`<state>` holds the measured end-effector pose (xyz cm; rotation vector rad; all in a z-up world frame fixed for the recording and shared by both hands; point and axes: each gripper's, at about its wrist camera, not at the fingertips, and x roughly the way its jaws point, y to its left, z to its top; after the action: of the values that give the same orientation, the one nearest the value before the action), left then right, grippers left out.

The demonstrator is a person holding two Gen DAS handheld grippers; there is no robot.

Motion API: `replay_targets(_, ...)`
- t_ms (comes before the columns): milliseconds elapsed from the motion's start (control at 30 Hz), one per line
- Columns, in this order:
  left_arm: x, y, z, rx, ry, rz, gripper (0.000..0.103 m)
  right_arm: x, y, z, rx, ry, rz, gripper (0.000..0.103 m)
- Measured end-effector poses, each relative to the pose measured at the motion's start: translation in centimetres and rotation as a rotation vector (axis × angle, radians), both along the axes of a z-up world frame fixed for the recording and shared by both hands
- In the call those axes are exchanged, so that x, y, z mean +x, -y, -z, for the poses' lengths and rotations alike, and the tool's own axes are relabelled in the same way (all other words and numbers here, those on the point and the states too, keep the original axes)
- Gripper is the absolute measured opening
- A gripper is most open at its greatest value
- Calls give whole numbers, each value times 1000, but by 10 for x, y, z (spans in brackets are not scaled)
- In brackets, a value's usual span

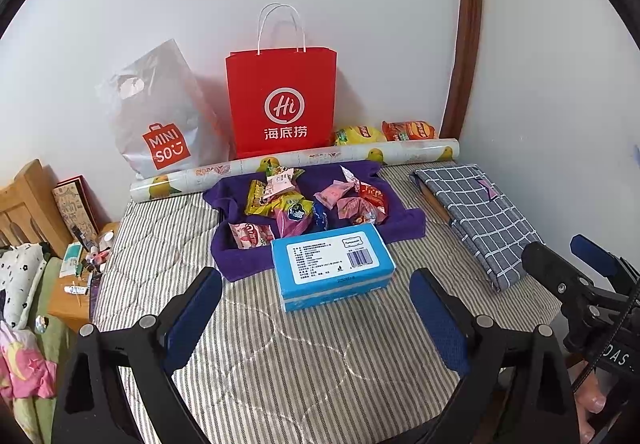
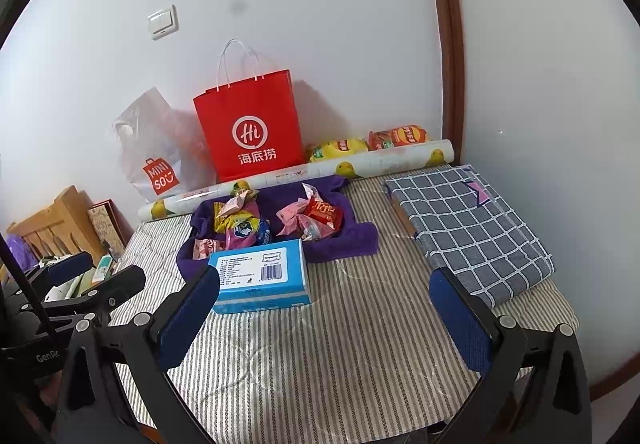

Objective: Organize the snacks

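The snacks (image 1: 308,204) are seen heaped loose on a purple towel (image 1: 404,222), at 12 o'clock from both tools, on the striped worktop (image 1: 280,356). A blue box (image 1: 332,264) is laid at the towel's near edge. Two more packets, a yellow one (image 1: 358,135) and an orange one (image 1: 408,130), are kept apart behind a paper roll (image 1: 304,162), at 1 o'clock.

The left tool (image 1: 316,318) and the right tool (image 2: 324,318) are both held spread, with nothing between the fingers, short of the box.

Which step is in hand cannot be settled: such a heap fits snacks waiting to be sorted, or snacks already gathered there.

In the left view a bedside shelf (image 1: 72,292) with small things is shown at 9 o'clock; in the right view the folded checked cloth (image 2: 468,228) is seen whole.
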<state>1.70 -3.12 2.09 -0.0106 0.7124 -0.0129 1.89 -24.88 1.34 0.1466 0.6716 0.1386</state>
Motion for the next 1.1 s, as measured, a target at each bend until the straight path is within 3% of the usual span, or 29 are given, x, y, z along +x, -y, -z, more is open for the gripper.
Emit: replay_targets(1100,-1,-5,3,-14,-6,-4,95,-2,-11,2,-10,2,-10,103)
